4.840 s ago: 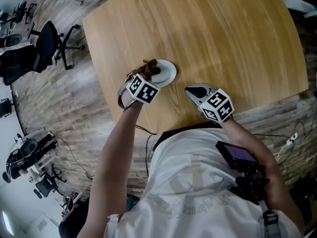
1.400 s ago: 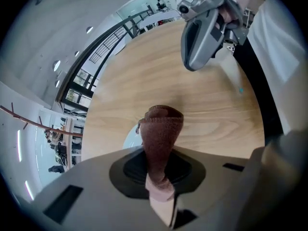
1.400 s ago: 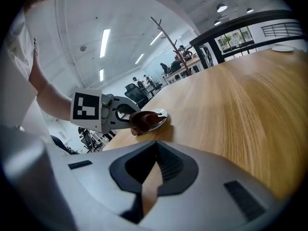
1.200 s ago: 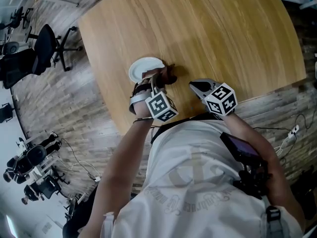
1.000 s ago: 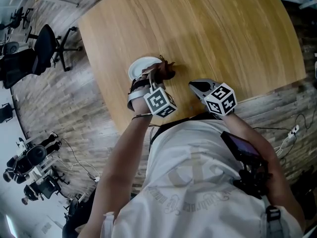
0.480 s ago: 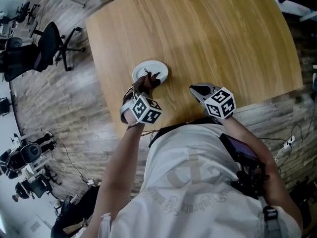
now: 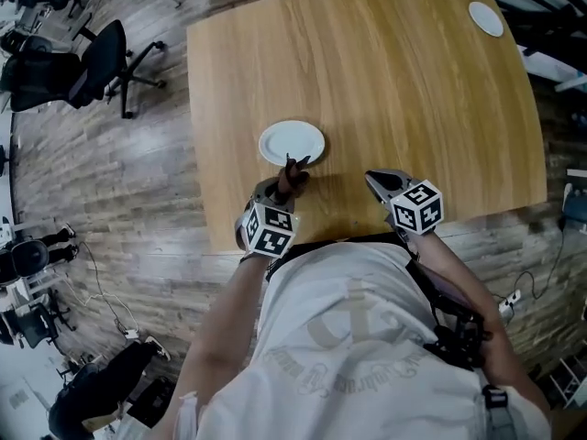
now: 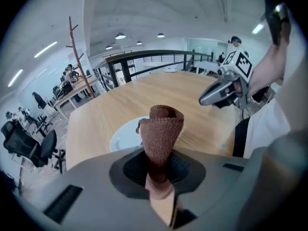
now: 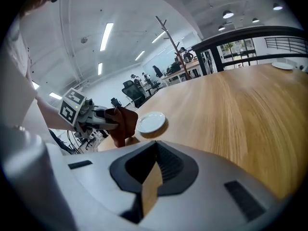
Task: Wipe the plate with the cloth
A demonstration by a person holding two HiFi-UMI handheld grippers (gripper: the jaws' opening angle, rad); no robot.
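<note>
— What's in your left hand-held gripper (image 7: 286, 189)?
— Its jaws are clamped on the brown cloth (image 7: 294, 176), which stands up bunched from between them. The cloth's tip is at the near rim of the white plate (image 7: 292, 142); I can't tell whether it touches.
— And the other one?
— My right hand-held gripper (image 7: 378, 180) has its jaws pressed together with nothing between them. It sits low over the desk (image 7: 413, 90) by the near edge, apart from the plate.
— Where's the plate?
— Toward the desk's near left corner, only its white face showing. A second small plate (image 7: 485, 18) lies by the far right corner.
</note>
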